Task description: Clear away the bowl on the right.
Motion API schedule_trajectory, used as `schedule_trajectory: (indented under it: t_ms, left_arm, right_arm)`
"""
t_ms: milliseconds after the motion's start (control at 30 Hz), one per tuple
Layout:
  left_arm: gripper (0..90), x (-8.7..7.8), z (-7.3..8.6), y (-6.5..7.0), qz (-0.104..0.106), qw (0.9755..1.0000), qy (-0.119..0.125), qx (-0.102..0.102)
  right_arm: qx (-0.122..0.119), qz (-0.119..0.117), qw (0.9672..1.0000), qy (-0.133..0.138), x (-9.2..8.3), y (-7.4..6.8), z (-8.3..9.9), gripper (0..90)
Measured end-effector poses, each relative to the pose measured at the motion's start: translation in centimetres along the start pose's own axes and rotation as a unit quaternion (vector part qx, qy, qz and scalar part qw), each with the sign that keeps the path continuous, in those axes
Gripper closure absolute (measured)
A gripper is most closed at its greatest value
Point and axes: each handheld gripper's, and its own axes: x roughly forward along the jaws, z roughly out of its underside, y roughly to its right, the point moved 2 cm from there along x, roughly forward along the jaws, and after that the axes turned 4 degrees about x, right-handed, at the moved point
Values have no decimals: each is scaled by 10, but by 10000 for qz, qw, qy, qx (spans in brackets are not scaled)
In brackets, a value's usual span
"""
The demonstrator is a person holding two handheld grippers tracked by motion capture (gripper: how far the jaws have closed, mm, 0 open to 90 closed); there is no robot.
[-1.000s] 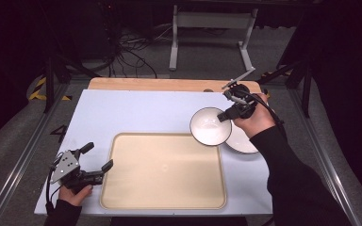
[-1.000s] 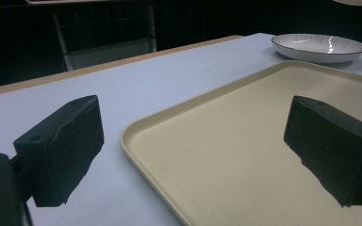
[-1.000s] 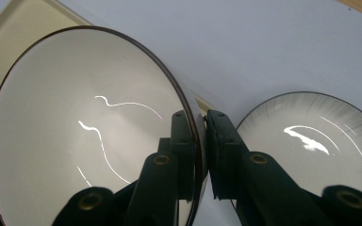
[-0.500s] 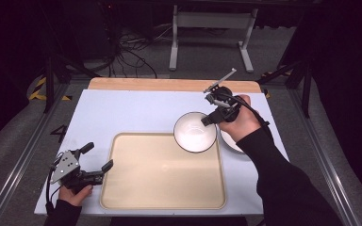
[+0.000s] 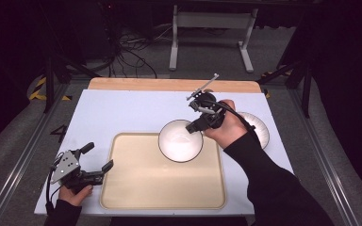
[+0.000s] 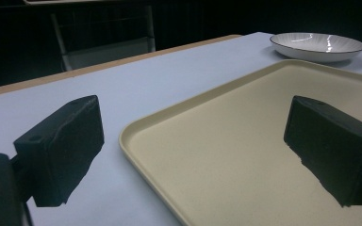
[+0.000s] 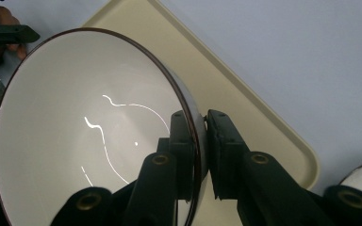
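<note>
Dark room, cables and a metal stand on the floor beyond; pale blue bench (image 5: 122, 113) with a wooden strip along its far edge.

Nearest, at the front left corner: left claw (image 5: 95, 165) resting low, released, nothing between its jaws, aimed toward the cream tray (image 5: 136, 188).

Mid-bench: tray occupying the front centre, bare.

Farther: white bowl (image 5: 180, 141) held over the tray's far edge, near its far right corner, mouth upward. Right claw (image 5: 194, 126) clenched on the bowl's rim at its far right side, one jaw inside, one outside.

Beyond, toward the right edge: white plate (image 5: 259, 127), partly behind the right hand (image 5: 226, 129).

Probably a set-down next: tray surface directly beneath and toward the person. Right claw alone engaged; left well apart.
</note>
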Motion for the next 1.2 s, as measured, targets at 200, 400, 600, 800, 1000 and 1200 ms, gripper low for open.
schedule_trajectory:
  t_ms: [200,400,600,800,1000,1200]
  left_arm:
    - [62,0,0,0,-2,10000,5,-1]
    - [62,0,0,0,19,10000,-2,6]
    - [60,0,0,0,24,10000,0,9]
    - [59,0,0,0,25,10000,-1,16]
    - [59,-1,0,0,25,10000,4,14]
    - [59,-1,0,0,29,10000,2,18]
  right_arm:
    - [-132,-108,9998,-62,12,-12,-5,812]
    - [-246,-108,9995,-168,24,-18,-7,810]
    - [-304,-117,9990,-310,38,-23,-6,807]
    - [-312,-132,9985,-422,51,-24,-3,805]
    - [-307,-135,9981,-510,63,-24,-1,803]
    - [-254,-143,9975,-642,77,-22,2,801]
